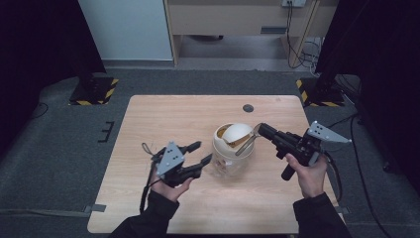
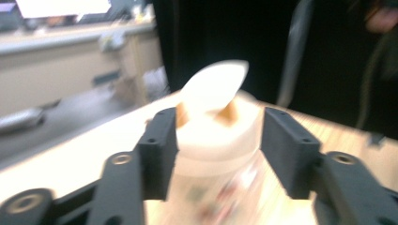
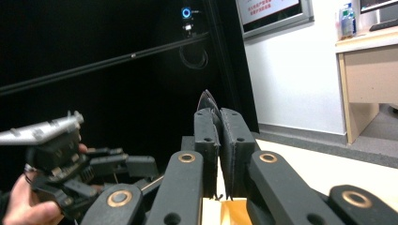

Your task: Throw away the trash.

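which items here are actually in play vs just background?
In play:
- jar, white flip lid up
- metal spoon, handle clamped in the right gripper, bowl end in the jar mouth
- left gripper, open, jaws either side of the jar

Background:
- table with its dark round spot
- desk behind
- floor cables
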### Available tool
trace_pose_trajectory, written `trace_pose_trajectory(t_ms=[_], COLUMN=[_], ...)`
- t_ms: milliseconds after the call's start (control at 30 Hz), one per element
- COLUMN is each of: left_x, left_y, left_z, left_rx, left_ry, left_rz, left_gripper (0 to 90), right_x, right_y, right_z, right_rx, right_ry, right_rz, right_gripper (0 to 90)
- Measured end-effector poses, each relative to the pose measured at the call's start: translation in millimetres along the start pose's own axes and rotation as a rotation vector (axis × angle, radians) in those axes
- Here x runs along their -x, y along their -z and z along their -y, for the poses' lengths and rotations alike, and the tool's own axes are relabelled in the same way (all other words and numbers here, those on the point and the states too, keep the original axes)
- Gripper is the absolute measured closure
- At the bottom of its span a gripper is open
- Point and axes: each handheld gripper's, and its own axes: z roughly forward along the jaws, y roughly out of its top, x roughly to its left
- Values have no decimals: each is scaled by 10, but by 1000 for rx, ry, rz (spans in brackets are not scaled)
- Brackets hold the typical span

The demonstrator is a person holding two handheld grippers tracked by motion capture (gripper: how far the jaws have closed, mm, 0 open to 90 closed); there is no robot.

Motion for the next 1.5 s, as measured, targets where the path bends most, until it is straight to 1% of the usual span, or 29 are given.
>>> trace_pose_trajectory(t_ms=[67, 100, 133, 167, 267, 300, 333, 400, 433, 533, 567, 633, 700, 733, 933, 1033, 1133, 1267, 1400, 1433, 1500], left_x=[-140, -211, -279, -342, -499, -541, -581, -638, -658, -708, -718, -725, -726, -722, -700, -691, -698, -711, -715, -716, -717], left_y=[90, 130, 167, 199, 277, 292, 300, 301, 291, 247, 234, 213, 201, 191, 147, 136, 138, 144, 146, 146, 146], left_z=[173, 266, 364, 464, 760, 835, 883, 944, 972, 1038, 1055, 1084, 1101, 1107, 1111, 1109, 1109, 1109, 1108, 1108, 1109], left_rx=[-70, -104, -131, -155, -210, -239, -270, -307, -322, -379, -394, -417, -433, -434, -455, -456, -455, -455, -454, -454, -454], left_ry=[17, 33, 59, 94, 175, 202, 220, 217, 213, 198, 195, 201, 202, 206, 190, 185, 185, 185, 186, 186, 186], left_rz=[-38, -58, -76, -93, -143, -155, -161, -181, -182, -178, -175, -171, -165, -163, -143, -139, -141, -144, -147, -147, -148], left_gripper=[336, 303, 282, 261, 217, 217, 213, 200, 200, 192, 188, 186, 185, 185, 184, 184, 184, 185, 185, 185, 185], right_x=[16, 20, 21, 20, 16, 16, 23, 38, 46, 82, 107, 113, 128, 139, 180, 201, 228, 260, 264, 263, 263], right_y=[-8, -13, -20, -31, -72, -90, -109, -151, -172, -246, -306, -330, -397, -442, -663, -749, -824, -896, -969, -997, -1014], right_z=[-15, -24, -35, -49, -114, -138, -161, -201, -216, -228, -227, -229, -241, -250, -293, -287, -248, -168, -78, -46, -28], right_rx=[10, 16, 18, 21, 37, 42, 49, 57, 63, 73, 72, 69, 64, 61, 43, 30, 7, -17, -63, -77, -84], right_ry=[-5, -5, -2, 8, 23, 25, 30, 47, 52, 57, 65, 68, 85, 97, 134, 148, 165, 165, 203, 209, 209], right_rz=[7, 11, 15, 23, 37, 43, 51, 75, 84, 105, 120, 125, 138, 145, 172, 185, 201, 206, 221, 220, 218], right_gripper=[864, 864, 864, 864, 863, 863, 863, 863, 864, 864, 864, 863, 863, 863, 863, 863, 862, 862, 858, 854, 850])
